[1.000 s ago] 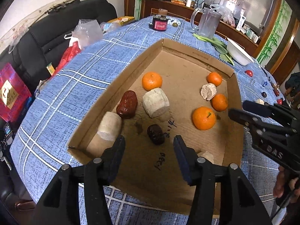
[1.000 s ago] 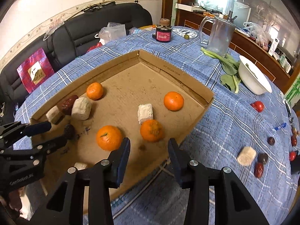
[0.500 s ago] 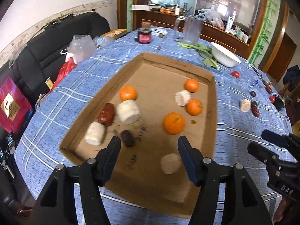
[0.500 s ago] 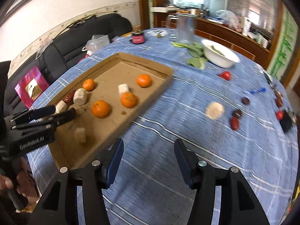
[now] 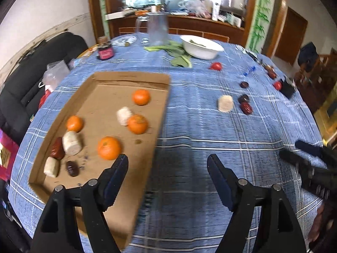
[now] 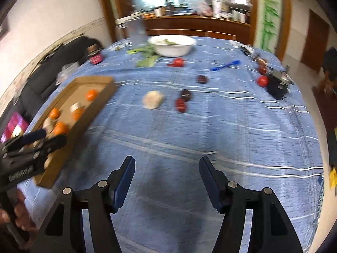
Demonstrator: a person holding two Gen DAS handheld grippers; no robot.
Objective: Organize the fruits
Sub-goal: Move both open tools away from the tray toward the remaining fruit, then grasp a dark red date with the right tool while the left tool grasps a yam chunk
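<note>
Left wrist view: both hand-held grippers (image 5: pixel 167 164) (image 6: pixel 166 166) just widened, empty, above blue tablecloth (image 5: pixel 200 126) beside cardboard tray (image 5: pixel 162 105).

Both your wrist cameras are looking steeply down over the table (image 5: pixel 189 126), sharing the cardboard tray (image 5: pixel 130 78) (image 6: pixel 92 80).

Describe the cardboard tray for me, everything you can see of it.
The tray is a shallow, open-topped brown cardboard box with low folded walls, lying flat on the blue checked cloth at the table's left. Inside lie four oranges, pale cut chunks and dark red dates, with pen marks on the floor. No gripper touches it; the left gripper hovers open over its near right edge.
</note>
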